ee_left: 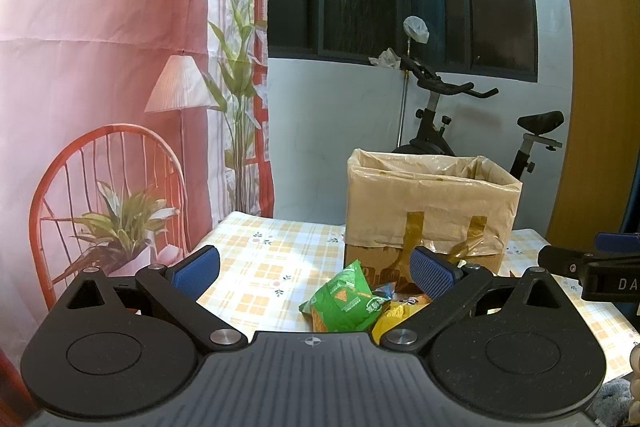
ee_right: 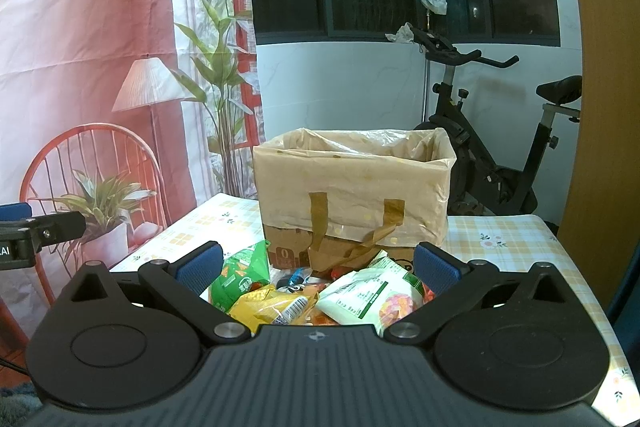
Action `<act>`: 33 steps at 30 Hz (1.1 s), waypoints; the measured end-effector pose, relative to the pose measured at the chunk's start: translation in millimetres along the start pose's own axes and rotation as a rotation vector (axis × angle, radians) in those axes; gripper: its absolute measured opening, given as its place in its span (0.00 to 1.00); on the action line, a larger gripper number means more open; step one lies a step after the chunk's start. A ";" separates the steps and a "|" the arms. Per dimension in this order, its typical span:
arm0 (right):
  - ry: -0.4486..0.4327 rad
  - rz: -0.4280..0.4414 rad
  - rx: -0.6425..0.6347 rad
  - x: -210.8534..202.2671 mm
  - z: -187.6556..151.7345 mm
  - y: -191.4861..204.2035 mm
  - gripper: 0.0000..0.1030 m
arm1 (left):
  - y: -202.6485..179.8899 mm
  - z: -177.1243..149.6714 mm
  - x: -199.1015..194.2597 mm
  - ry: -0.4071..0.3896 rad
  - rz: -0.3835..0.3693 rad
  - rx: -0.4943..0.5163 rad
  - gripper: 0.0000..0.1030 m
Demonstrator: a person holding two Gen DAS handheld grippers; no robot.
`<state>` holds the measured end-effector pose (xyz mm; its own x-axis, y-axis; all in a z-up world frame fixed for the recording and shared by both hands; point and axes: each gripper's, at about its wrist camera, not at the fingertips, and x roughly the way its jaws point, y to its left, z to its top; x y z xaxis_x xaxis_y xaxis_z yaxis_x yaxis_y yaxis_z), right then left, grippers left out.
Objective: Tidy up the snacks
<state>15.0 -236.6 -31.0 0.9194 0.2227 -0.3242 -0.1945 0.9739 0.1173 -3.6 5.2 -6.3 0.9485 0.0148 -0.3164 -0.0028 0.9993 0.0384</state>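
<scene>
We hold the left hand-held gripper (ee_left: 314, 269) and the right hand-held gripper (ee_right: 318, 265) level above the bench (ee_right: 512, 239), both spread wide with nothing between the blue pads. The snack packs (ee_right: 320, 295) lie piled on the bench just before the lined box (ee_right: 352, 183) (its inside is hidden). Our grippers cover the near packs.

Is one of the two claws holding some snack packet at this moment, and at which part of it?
Nothing is held. The left claw and the right claw are both open above the snack packets on the table, touching none.
</scene>
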 end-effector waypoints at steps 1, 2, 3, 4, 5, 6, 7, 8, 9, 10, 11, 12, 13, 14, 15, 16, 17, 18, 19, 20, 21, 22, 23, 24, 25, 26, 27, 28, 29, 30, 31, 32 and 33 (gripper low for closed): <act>0.000 0.000 0.000 0.1 0.1 -0.2 1.00 | 0.1 0.1 0.1 0.000 0.000 0.000 0.99; 0.000 0.000 0.000 0.2 0.2 -0.2 1.00 | 0.1 0.0 0.1 0.000 0.000 0.000 0.99; 0.000 0.000 0.000 0.1 0.0 0.0 1.00 | 0.3 0.2 0.1 0.000 0.000 0.000 0.99; 0.000 0.000 0.000 0.1 0.1 -0.1 1.00 | 0.3 0.2 0.1 0.000 0.000 0.000 0.99; 0.000 0.000 0.000 0.1 0.2 -0.2 1.00 | 0.3 0.2 0.1 0.000 0.000 0.000 0.99; 0.000 0.000 0.000 0.2 0.2 -0.2 1.00 | 0.3 0.3 0.2 0.000 0.000 0.000 0.99; 0.000 0.000 0.000 0.1 0.0 0.1 1.00 | 0.4 0.3 0.2 0.000 0.000 0.000 0.99; 0.000 0.000 0.000 0.2 0.2 -0.1 1.00 | 0.4 0.2 0.2 0.000 0.000 0.000 0.99; 0.000 0.000 0.000 0.1 0.0 0.1 1.00 | 0.4 0.1 0.2 0.001 0.000 0.000 0.99; 0.000 0.000 0.000 0.2 0.2 0.0 1.00 | 0.5 0.3 0.2 0.001 0.000 0.000 0.99; 0.000 0.000 0.000 0.2 0.1 0.1 1.00 | 0.5 0.2 0.2 0.001 0.000 0.000 0.99; 0.001 0.000 0.000 0.2 0.3 -0.1 1.00 | 0.4 0.1 0.1 0.001 0.000 0.000 0.99; 0.001 0.000 0.000 0.3 0.3 -0.1 1.00 | 0.6 0.2 0.1 0.000 -0.001 0.000 0.99; 0.001 0.000 0.000 0.2 0.1 0.1 1.00 | 0.6 0.2 0.2 0.000 -0.001 0.000 0.99; 0.000 0.000 0.000 0.2 0.3 0.0 1.00 | 0.6 0.3 0.2 0.000 -0.001 -0.001 0.99; 0.000 0.000 0.000 0.3 0.4 -0.1 1.00 | 0.6 0.3 0.2 0.001 -0.001 -0.001 0.99; 0.001 0.000 0.000 0.3 0.6 -0.2 1.00 | 0.5 0.0 0.2 0.001 0.000 -0.001 0.99; 0.001 0.000 0.000 0.3 0.5 -0.1 1.00 | 0.9 0.3 0.3 0.002 0.000 -0.002 0.99; 0.001 0.000 0.000 0.3 0.7 -0.3 1.00 | 1.0 0.3 0.4 0.002 0.000 -0.003 0.99; 0.001 0.000 0.000 0.3 0.8 -0.3 1.00 | 1.1 0.5 0.3 0.003 0.000 -0.004 0.99; 0.002 0.000 0.001 0.3 0.7 -0.2 1.00 | 1.5 0.7 0.4 0.003 0.001 -0.005 0.99; 0.001 0.000 0.001 0.3 0.8 -0.3 1.00 | 1.8 0.8 0.6 0.004 0.000 -0.007 0.99; 0.002 0.000 0.000 0.3 0.9 -0.4 1.00 | 2.2 0.9 0.6 0.005 0.000 -0.009 0.99; 0.001 0.000 0.000 0.3 1.1 -0.5 1.00 | 2.6 1.1 1.0 0.007 -0.001 -0.009 0.99; -0.001 -0.001 0.001 0.2 1.0 -0.6 1.00 | 3.1 1.8 1.7 0.009 -0.002 -0.010 0.99; -0.002 0.000 0.002 0.1 1.2 -0.6 1.00 | 4.0 2.7 3.1 0.009 -0.001 -0.009 0.99; -0.005 0.001 0.003 -0.1 1.4 -0.7 1.00 | 5.2 4.1 4.9 0.007 0.003 -0.008 0.99; -0.016 0.006 0.005 -1.9 1.7 -1.2 1.00 | 7.5 5.9 7.4 0.002 0.011 -0.008 0.99; -0.027 0.007 0.006 -1.9 2.3 -2.4 1.00 | 9.9 8.0 10.3 -0.002 0.022 -0.011 0.99; -0.040 0.006 0.005 -1.7 3.6 -4.0 1.00 | 12.9 10.4 14.4 -0.002 0.032 -0.016 0.99; -0.057 0.001 0.004 -0.7 5.3 -6.0 1.00 | 15.9 12.3 18.8 -0.001 0.038 -0.023 0.99; -0.068 -0.007 0.004 1.5 7.0 -8.9 1.00 | 18.7 14.1 23.8 0.001 0.042 -0.030 0.99; -0.080 -0.017 0.006 3.9 9.2 -11.8 1.00 | 21.2 15.5 29.6 0.004 0.046 -0.035 0.99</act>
<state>24.1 -247.6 -25.0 0.9471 0.2013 -0.2498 -0.1767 0.9772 0.1176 29.3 26.3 -0.2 0.9460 0.0607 -0.3186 -0.0574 0.9982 0.0198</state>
